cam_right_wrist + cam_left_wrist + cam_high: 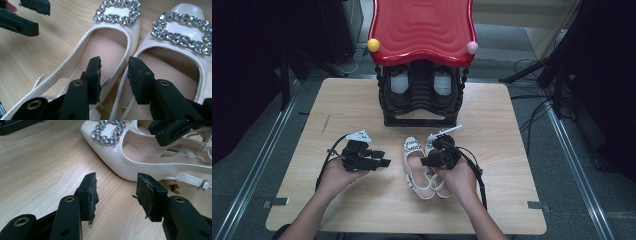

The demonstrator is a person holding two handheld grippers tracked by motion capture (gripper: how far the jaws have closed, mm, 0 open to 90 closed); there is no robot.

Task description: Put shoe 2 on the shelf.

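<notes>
Between the right gripper fingers, held apart, sit both cream shoes' adjoining sides; left gripper fingers gape, empty

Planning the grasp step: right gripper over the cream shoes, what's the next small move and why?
Probably lower the right gripper and close. Its open jaws straddle the adjacent inner side walls of the two cream buckle shoes, pads not yet pressing. The left gripper waits open over bare table.

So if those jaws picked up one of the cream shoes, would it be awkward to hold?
Probably a little. The left shoe has a glossy surface, so it may slip between the pads. Its thin side wall looks soft and might flex when squeezed. The loose slingback strap would likely dangle, and the jewelled buckle may make the toe dip.
</notes>
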